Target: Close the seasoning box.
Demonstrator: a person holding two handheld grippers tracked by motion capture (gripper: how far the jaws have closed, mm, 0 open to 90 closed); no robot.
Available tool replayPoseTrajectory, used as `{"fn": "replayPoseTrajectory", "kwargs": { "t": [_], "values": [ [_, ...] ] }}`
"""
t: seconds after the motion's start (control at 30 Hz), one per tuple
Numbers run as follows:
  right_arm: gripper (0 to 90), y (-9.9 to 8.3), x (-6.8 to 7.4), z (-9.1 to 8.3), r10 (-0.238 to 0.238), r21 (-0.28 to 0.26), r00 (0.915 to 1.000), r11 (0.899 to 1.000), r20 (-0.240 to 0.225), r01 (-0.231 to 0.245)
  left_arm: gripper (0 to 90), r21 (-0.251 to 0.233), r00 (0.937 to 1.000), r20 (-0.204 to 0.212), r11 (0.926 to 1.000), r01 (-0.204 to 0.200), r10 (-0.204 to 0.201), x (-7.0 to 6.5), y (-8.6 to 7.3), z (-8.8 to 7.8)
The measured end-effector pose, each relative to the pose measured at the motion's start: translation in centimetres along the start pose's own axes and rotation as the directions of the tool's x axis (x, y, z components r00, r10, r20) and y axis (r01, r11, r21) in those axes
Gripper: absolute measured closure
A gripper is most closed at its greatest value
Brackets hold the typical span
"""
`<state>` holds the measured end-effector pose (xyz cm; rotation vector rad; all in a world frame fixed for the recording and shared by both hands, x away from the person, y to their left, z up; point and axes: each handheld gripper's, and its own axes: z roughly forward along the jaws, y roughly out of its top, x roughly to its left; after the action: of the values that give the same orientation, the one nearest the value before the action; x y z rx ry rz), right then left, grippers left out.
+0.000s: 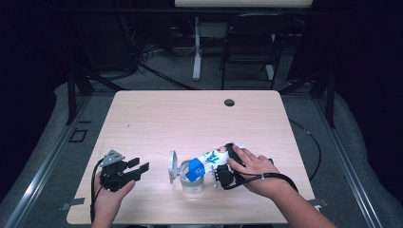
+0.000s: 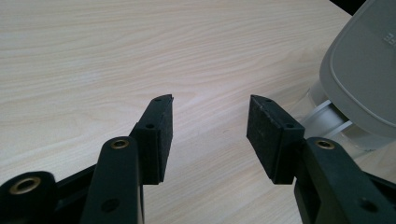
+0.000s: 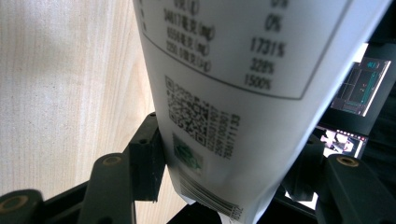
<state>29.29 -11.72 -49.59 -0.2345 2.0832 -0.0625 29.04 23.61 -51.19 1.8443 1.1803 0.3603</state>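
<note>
Nearest the camera's side of the table (image 1: 142,118), the person's left hand (image 1: 110,192) holds the left gripper (image 1: 138,167) low over bare wood, its jaws spread apart with nothing between them; in the left gripper view the pads (image 2: 161,135) frame only woodgrain, and the grey flip lid (image 2: 366,70) of the clear jar (image 1: 191,180) stands off to that view's right. The right hand (image 1: 254,168) steadies the right gripper (image 3: 224,172), whose jaws stand wide and clasp a white printed pouch (image 3: 233,93) by its bottom end, the pads (image 3: 147,161) pressing on both sides. The pouch (image 1: 211,159) lies tilted, its long axis running from the gripper down and leftward, so that its blue-marked mouth end (image 1: 194,169) sits at the jar's open top. The jar rests between the two hands, lid (image 1: 172,166) swung open to its left side. The pour appears to be in hand, and the next move likely turns on raising the held end further above the mouth; the left gripper, just beside the jar, is the one placed to brace it. Farther off stands a dark chair (image 1: 252,42).
</note>
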Motion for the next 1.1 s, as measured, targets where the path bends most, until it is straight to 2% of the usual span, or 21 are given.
{"fn": "replayPoseTrajectory", "kwargs": {
  "t": [0.33, 0.47, 1.1],
  "values": [
    [42.1, 0.03, 0.01, -0.05, -0.004, 0.002, 1.0, 1.0, 0.003, 0.004, 51.2, 0.012, 1.0, 0.005, 0.9999, -0.004, 0.004, 0.01, 0.06, -0.08],
    [42.1, 0.08, -0.05, -0.14, -0.015, 0.012, 0.9999, 1.0, 0.005, 0.014, 51.2, 0.002, 1.0, 0.002, 1.0, -0.002, 0.002, 0.01, 0.01, -0.01],
    [42.1, 0.12, -0.06, -0.04, -0.013, -0.006, 0.9999, 1.0, 0.004, 0.013, 51.2, 0.0, 1.0, -0.002, 1.0, 0.002, -0.002, 0.03, 0.0, -0.03]
  ]
}}
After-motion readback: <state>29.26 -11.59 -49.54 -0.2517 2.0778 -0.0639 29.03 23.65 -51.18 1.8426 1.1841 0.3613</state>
